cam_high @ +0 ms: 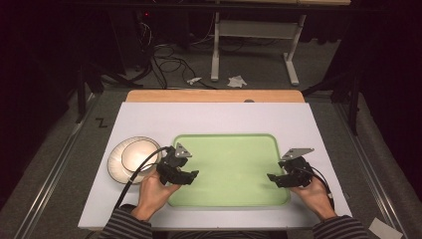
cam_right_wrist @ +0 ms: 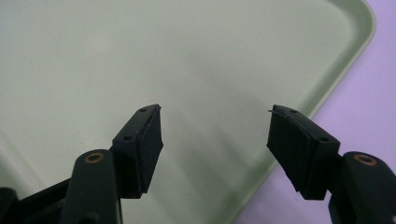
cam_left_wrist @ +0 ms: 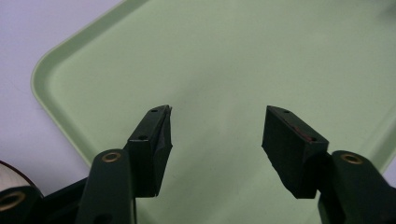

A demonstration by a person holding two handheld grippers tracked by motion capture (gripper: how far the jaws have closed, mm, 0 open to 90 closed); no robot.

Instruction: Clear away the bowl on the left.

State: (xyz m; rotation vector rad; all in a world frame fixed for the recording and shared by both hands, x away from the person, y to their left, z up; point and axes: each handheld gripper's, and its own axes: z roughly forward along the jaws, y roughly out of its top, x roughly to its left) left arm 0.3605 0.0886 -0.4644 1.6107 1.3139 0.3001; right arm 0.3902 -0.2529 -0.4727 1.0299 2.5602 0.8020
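Green tray (cam_high: 229, 144) lies mid-table on the white board (cam_high: 209, 117), bare. Your left gripper (cam_high: 186, 175) and right gripper (cam_high: 276, 179) hover over its two ends, jaws apart, gripping nothing. White bowls (cam_high: 132, 157) sit just left of your left hand (cam_high: 152, 191).

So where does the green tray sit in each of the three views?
High view: green tray at the table's centre, between the two tongs, with the stacked bowls to its left.
Left gripper view: it spreads behind the open jaws, rounded corner at upper left.
Right gripper view: it lies behind the open jaws, rounded corner at upper right.
Shared landmark: the tray's raised rim.
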